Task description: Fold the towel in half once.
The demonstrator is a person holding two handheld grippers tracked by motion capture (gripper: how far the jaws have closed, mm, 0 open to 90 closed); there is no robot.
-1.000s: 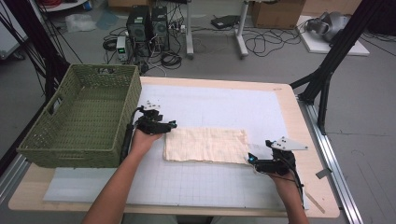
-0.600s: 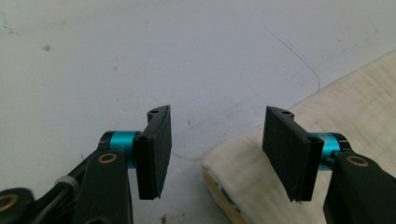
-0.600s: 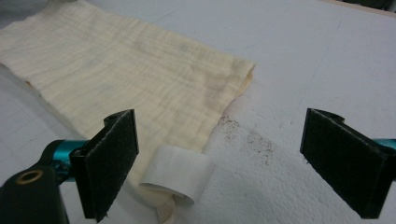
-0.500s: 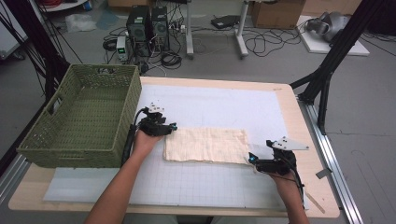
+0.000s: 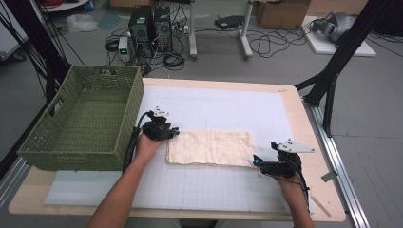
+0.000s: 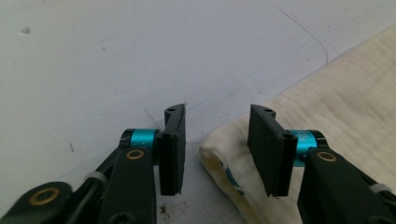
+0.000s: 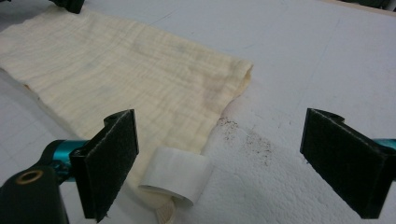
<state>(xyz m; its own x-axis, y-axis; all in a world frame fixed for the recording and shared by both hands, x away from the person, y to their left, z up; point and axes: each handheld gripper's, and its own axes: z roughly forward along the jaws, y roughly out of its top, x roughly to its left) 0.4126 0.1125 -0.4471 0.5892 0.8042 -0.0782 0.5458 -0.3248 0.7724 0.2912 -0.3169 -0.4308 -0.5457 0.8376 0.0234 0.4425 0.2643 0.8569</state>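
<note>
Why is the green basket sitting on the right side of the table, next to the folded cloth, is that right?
Not quite. The basket is green, but it sits on the left side of the table, not the right. The high view shows it there, left of the folded cloth.

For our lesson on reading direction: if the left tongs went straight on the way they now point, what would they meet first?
Probably the folded cloth's corner, lying between the open left tongs; beyond it, bare white mat.
</note>
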